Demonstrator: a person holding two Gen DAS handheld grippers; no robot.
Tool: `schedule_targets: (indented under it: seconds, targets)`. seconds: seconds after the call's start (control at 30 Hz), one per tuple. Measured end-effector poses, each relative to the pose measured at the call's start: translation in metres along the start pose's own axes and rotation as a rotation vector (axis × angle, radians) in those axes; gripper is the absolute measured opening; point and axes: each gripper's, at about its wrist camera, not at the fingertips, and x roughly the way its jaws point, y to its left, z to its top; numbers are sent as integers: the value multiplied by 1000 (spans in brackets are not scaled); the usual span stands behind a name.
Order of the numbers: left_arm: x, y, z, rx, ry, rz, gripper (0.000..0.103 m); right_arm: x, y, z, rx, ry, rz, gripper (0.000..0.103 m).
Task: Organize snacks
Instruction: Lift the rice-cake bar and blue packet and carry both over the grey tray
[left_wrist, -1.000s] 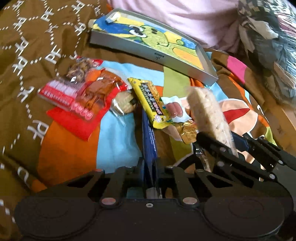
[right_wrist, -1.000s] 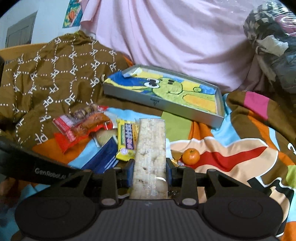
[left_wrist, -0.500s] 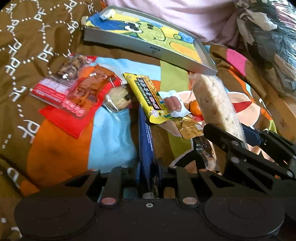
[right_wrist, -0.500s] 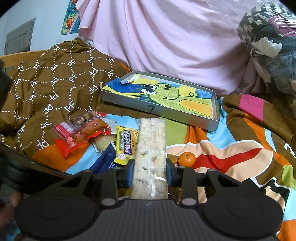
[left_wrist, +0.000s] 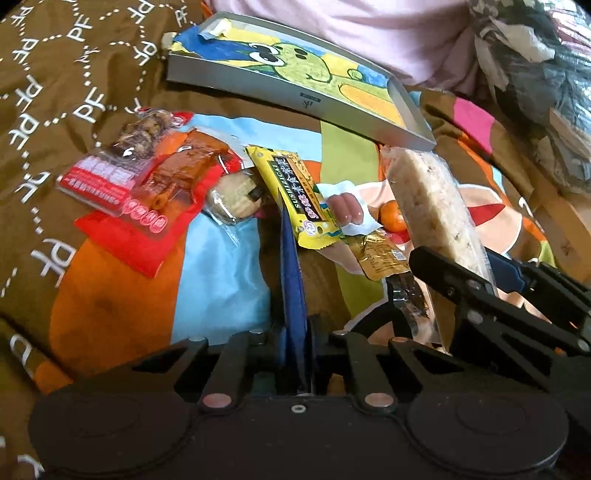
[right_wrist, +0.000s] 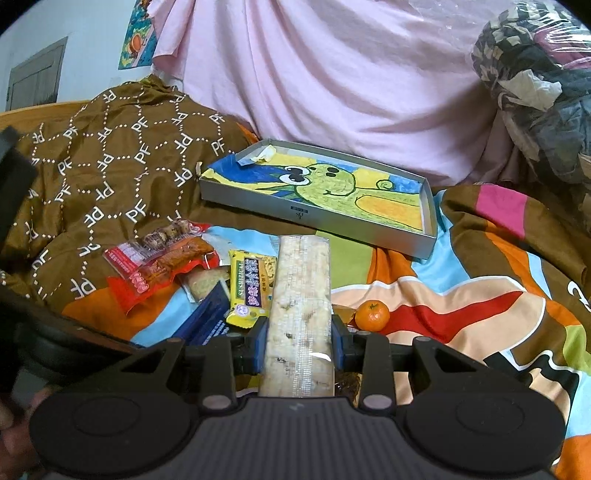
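Note:
My left gripper (left_wrist: 297, 332) is shut on a flat dark blue packet (left_wrist: 291, 273), held edge-on above the blanket. My right gripper (right_wrist: 300, 334) is shut on a long pale rice-cracker bar in clear wrap (right_wrist: 301, 291), which also shows in the left wrist view (left_wrist: 428, 199). Loose snacks lie on the blanket: a red packet (left_wrist: 147, 192), a yellow packet (left_wrist: 291, 192), a round biscuit (left_wrist: 236, 199), a gold packet (left_wrist: 380, 251), a small orange (right_wrist: 372, 314). A grey tray with a green cartoon picture (right_wrist: 317, 192) lies beyond them.
A brown patterned cover (right_wrist: 110, 166) rises at the left. A pink sheet (right_wrist: 332, 85) hangs behind the tray. A bagged bundle of cloth (right_wrist: 535, 81) sits at the right. The colourful blanket (right_wrist: 480, 295) stretches to the right of the snacks.
Both grippers have lifted a little and shifted with their packets still held. The rice-cracker bar now stands further from the left gripper, nearer the tray's corner.

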Motion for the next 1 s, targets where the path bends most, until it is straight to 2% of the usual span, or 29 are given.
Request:
schedule_targets:
  seconds: [0.23, 0.33, 0.47, 0.6, 0.73, 1.0]
  targets:
    - [-19, 5, -2, -89, -54, -45, 11, -8, -11, 3, 52, -38, -3, 37]
    - [-30, 4, 2, -128, -111, -64, 11, -12, -19, 5, 82, -56, -5, 37]
    - [-42, -5, 13, -107, -193, -61, 11, -18, -28, 11, 118, -77, -2, 37]
    - [-45, -14, 35, -115, -252, -76, 12, -16, -38, 26, 102, -111, 9, 37]
    - [-37, -23, 67, -134, -287, -70, 12, 2, -49, 49, 58, -176, -5, 37]
    - [-5, -39, 138, -130, -349, -84, 12, 56, -88, 80, 178, -358, 2, 37]
